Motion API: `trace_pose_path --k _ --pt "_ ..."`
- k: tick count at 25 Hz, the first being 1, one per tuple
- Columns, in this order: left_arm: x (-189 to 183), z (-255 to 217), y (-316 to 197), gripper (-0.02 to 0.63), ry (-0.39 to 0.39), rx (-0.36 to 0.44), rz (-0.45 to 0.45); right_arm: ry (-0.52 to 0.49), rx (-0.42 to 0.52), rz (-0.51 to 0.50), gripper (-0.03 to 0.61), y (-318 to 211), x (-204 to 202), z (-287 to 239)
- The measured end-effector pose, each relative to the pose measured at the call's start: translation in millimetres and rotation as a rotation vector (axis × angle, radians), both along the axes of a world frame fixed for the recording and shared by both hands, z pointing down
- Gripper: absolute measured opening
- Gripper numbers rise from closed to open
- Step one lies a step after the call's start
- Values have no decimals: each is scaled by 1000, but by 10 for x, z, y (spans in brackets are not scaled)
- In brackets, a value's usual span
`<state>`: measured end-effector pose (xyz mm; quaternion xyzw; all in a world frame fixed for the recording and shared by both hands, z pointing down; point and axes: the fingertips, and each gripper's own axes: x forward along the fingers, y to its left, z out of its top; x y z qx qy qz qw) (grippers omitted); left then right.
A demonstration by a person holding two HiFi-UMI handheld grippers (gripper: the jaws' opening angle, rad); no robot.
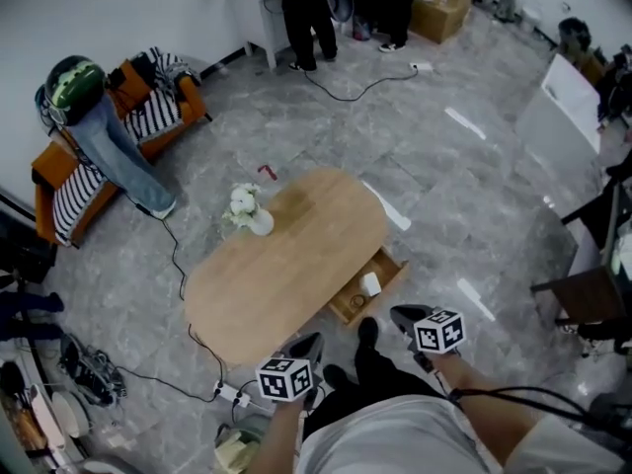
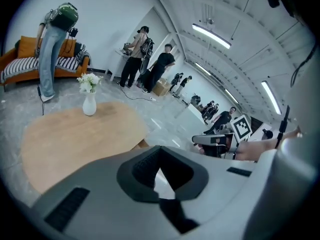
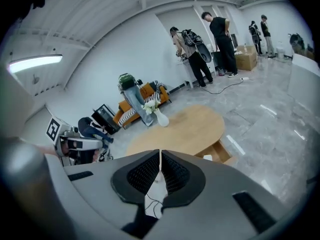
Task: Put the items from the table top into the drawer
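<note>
The oval wooden table carries only a white vase of flowers. The vase stands at the table's far end. Under the table's right side the drawer is pulled open, with a small white item lying inside. The open drawer also shows in the right gripper view. My left gripper hangs over the floor near the table's near end, its jaws together and empty. My right gripper is held just right of the drawer, shut with nothing in it.
An orange sofa with striped cushions stands at the left, and a person bends over beside it. Cables and a power strip lie on the floor by the table. People stand at the back. A dark chair is at the right.
</note>
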<state>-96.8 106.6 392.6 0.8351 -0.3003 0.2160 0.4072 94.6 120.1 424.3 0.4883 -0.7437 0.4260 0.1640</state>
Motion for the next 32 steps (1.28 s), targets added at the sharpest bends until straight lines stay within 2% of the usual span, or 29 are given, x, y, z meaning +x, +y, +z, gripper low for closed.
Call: trace_pose_path --k 7,13,26,32 --pt "20 -322 160 2 79 27 21 -17 69 67 38 201 -148 -379" --pt "82 -544 255 2 83 71 63 -7 121 103 38 324 -100 -700" --pt "269 -666 270 2 45 134 28 46 172 -29 37 345 190 -898" --pt "402 -736 209 2 42 158 4 48 178 -50 37 288 270 -939"
